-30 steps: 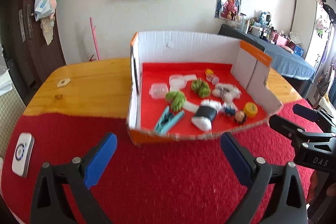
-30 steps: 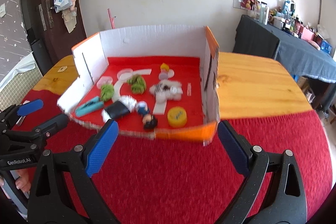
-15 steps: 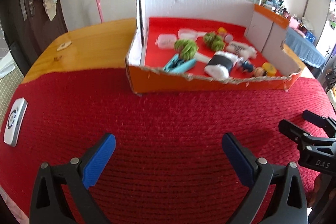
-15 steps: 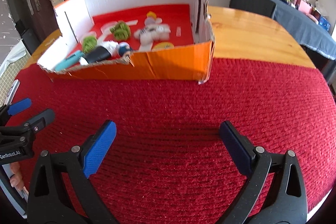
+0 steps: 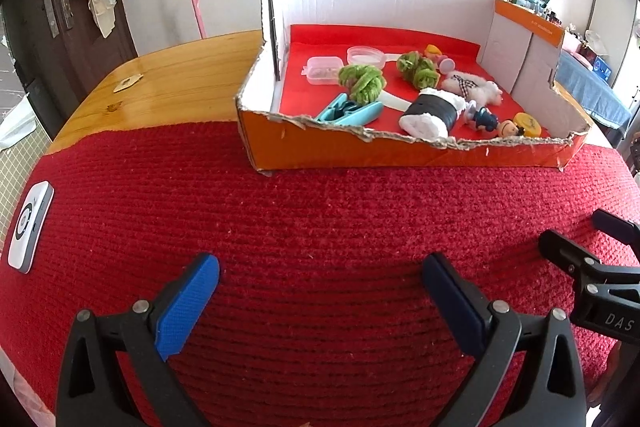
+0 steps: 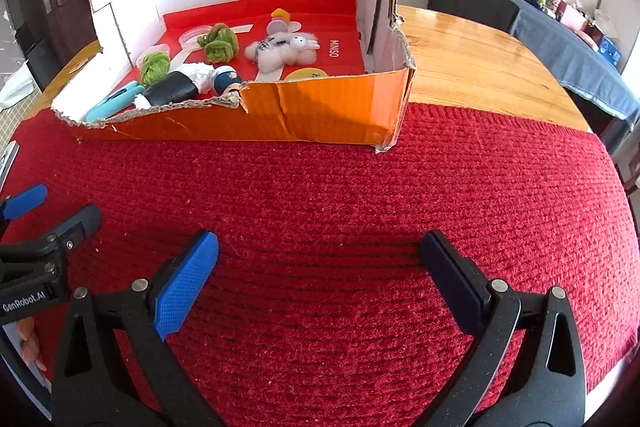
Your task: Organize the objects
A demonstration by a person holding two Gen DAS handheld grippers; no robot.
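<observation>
Toys (image 5: 430, 109) in cardboard box (image 5: 400, 151), beyond both grippers, left gripper (image 5: 320, 293) & right gripper (image 6: 318, 277) spread wide, empty.

Both tongs lowered toward red cloth (image 5: 320, 219).

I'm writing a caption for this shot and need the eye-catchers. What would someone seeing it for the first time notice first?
First, the torn orange cardboard box at the far edge of the red knitted cloth, crowded with small toys: two green yarn balls, a white plush animal and a teal clip. Then the open blue-padded left tongs and right tongs in the foreground, both empty above bare cloth.
</observation>
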